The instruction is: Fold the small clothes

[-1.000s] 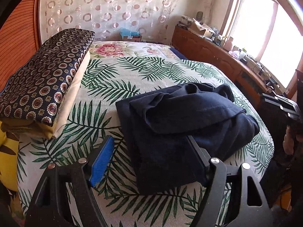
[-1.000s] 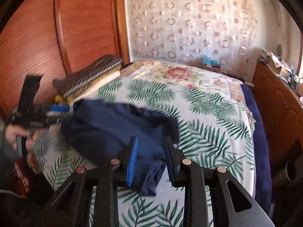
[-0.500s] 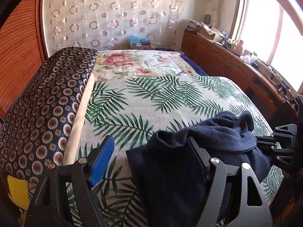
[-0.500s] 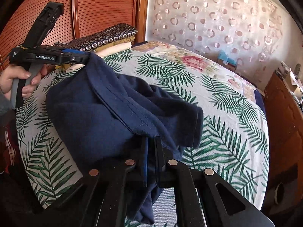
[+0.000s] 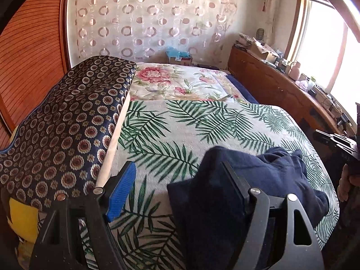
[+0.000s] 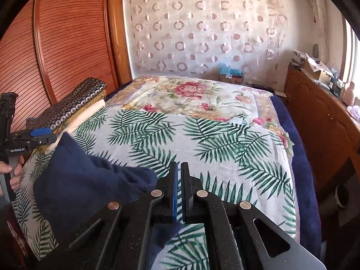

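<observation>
One bed [image 5: 202, 123] fills the room, spread with a palm-leaf cover of nubbly weave and a floral sheet [image 5: 180, 81] beyond. One wooden sideboard [image 5: 276, 90] runs under the window. One stack of folded bedding [image 5: 67, 121], topped by dark medallion-patterned cloth, lies along the bed's left edge. One navy garment [image 5: 258, 180], soft and rumpled, sits bunched at the bed's near edge. Two tongs: the left tongs [image 5: 180, 186] stand wide apart, one finger draped by the garment, no pinch. The right tongs [image 6: 179, 193] are closed; whether cloth is pinched between them, I cannot tell.
</observation>
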Action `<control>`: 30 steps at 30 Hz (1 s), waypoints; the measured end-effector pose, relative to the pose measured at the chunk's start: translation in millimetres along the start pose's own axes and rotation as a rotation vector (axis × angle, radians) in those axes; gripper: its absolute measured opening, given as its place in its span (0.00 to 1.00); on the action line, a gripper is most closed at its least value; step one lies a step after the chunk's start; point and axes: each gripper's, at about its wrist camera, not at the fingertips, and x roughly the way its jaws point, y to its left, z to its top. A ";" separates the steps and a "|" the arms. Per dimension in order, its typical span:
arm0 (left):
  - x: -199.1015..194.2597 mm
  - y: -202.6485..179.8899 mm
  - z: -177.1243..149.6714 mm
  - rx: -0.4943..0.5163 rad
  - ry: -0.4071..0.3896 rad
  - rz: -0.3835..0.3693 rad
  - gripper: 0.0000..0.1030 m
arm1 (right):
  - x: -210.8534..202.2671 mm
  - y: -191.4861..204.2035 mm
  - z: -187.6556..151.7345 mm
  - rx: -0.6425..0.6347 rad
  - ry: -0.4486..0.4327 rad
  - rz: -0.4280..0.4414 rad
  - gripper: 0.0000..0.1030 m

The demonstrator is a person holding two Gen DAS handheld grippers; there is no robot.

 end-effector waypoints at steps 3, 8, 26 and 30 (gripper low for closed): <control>-4.3 -6.3 -10.6 0.016 0.012 -0.036 0.74 | -11.8 8.2 -11.1 -0.012 0.021 0.030 0.21; -0.7 -17.3 -15.8 0.024 0.021 -0.088 0.74 | -8.2 11.4 -34.6 0.018 0.098 0.067 0.42; 9.4 -11.7 -3.7 -0.004 0.011 -0.102 0.05 | 8.3 -4.3 -20.4 0.047 0.039 0.110 0.00; 16.2 -9.6 -5.7 0.013 0.031 -0.079 0.05 | 6.6 -2.6 -14.4 0.042 0.033 0.092 0.00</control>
